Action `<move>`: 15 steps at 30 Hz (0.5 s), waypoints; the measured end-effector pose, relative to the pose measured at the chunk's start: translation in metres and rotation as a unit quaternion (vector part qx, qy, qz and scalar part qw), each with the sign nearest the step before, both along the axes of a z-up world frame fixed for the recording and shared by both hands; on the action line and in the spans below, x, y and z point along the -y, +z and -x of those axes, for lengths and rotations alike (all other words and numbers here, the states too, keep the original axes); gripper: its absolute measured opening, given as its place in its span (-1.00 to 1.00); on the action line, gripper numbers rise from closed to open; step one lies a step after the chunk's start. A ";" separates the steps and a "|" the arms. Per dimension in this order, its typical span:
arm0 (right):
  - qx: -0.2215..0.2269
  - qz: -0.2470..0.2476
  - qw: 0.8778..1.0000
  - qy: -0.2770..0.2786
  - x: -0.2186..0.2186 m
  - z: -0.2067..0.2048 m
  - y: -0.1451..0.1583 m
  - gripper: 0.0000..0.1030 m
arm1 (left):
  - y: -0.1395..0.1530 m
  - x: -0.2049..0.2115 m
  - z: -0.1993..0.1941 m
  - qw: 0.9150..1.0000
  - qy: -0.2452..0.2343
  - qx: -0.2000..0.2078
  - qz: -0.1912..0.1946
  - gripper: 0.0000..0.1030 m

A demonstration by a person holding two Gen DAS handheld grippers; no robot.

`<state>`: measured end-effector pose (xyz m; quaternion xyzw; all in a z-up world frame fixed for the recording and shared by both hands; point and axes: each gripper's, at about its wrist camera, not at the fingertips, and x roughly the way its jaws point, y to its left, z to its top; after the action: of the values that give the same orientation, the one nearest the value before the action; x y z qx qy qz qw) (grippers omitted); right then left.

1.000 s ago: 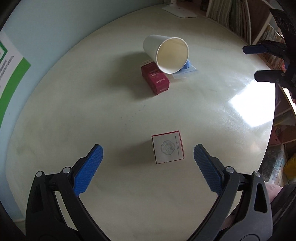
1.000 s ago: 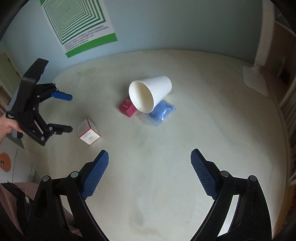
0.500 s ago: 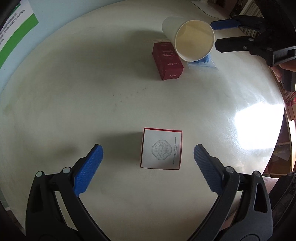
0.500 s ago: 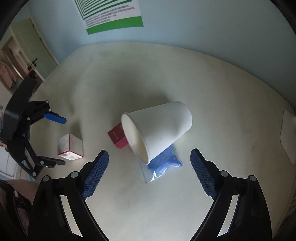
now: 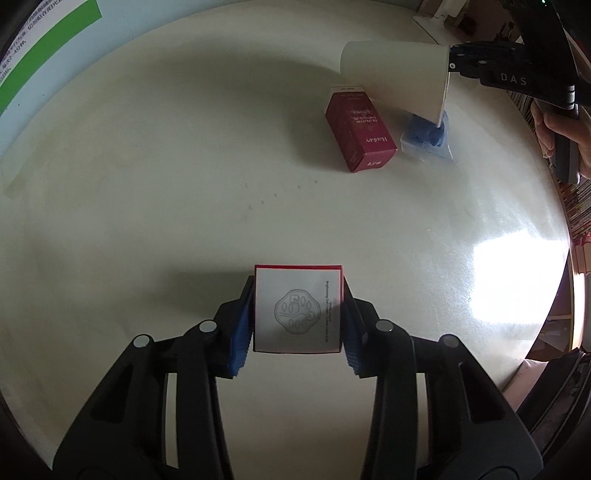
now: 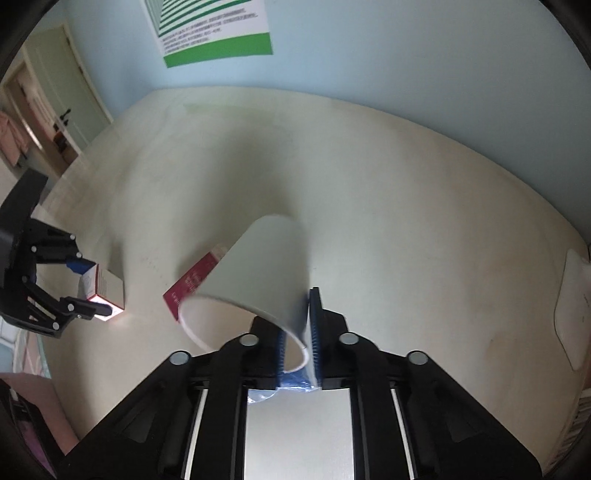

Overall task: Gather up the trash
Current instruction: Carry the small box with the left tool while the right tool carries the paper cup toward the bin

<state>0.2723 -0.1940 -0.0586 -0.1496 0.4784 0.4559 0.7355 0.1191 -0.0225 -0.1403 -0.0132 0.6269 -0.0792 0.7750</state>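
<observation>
My left gripper (image 5: pixel 297 317) is shut on a small white box with red edges (image 5: pixel 297 308) that sits on the round cream table (image 5: pixel 184 184). My right gripper (image 6: pixel 298 332) is shut on the rim of a white paper cup (image 6: pixel 258 280), one finger inside the mouth, and holds it tilted. The cup also shows in the left wrist view (image 5: pixel 395 77). A dark red carton (image 5: pixel 356 133) lies beside it. A blue item in a clear bag (image 5: pixel 426 134) lies under the cup's rim. The right wrist view shows the white box (image 6: pixel 103 290) in the left gripper (image 6: pixel 86 286).
A white flat object (image 6: pixel 572 306) lies at the table's far right edge. A green and white poster (image 6: pixel 210 29) hangs on the blue wall behind the table. Bookshelves (image 5: pixel 580 221) stand past the table's right side.
My left gripper came down and shut on the white box. My right gripper moved in on the cup, shut on its rim and tipped it.
</observation>
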 end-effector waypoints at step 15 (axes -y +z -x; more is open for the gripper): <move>0.035 -0.030 0.998 -0.051 0.050 0.019 0.050 -0.93 | 0.034 -0.014 0.019 0.999 -0.010 0.045 -0.019 -0.25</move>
<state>0.2537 -0.2435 -0.0088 -0.1192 0.4455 0.4262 0.7783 0.0999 -0.0088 -0.1065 0.0115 0.5926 -0.0758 0.8018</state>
